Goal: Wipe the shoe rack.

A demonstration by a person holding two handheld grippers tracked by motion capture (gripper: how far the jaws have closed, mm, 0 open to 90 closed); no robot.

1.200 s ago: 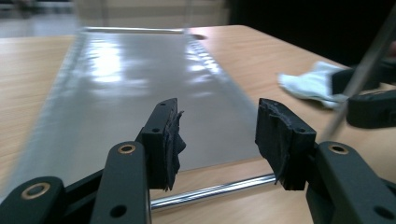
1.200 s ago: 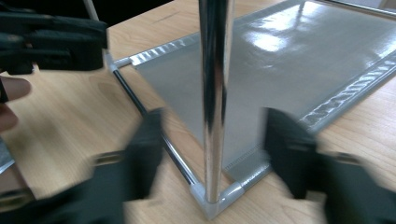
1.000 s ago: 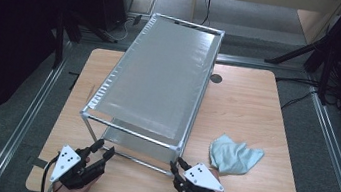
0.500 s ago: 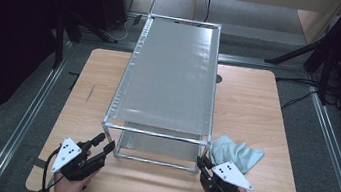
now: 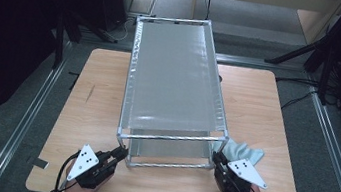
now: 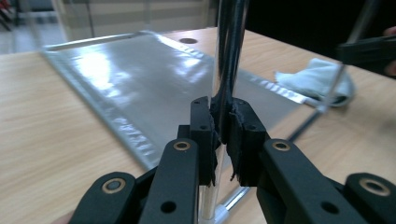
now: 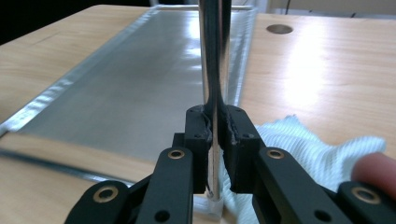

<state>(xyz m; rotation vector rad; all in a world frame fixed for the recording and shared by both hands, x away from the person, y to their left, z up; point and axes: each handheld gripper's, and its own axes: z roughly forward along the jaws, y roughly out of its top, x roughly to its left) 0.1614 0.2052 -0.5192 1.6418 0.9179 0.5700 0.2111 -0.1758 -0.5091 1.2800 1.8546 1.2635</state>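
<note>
The tall two-tier rack of chrome tubes with silvery mesh shelves [image 5: 175, 86] stands in the middle of the frame on the pale wooden table [image 5: 276, 116]. The left gripper [image 5: 117, 155] has just closed onto its near-left upright post; the right gripper [image 5: 216, 159] clamps the near-right post. A crumpled pale-blue cloth [image 5: 244, 152] lies just right of that corner.

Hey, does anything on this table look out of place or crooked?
The cloth lies crumpled against the rack by its near right post, where the right gripper clamps. The rack sits slightly skewed to the table edges. Nothing spilled or damaged.
</note>
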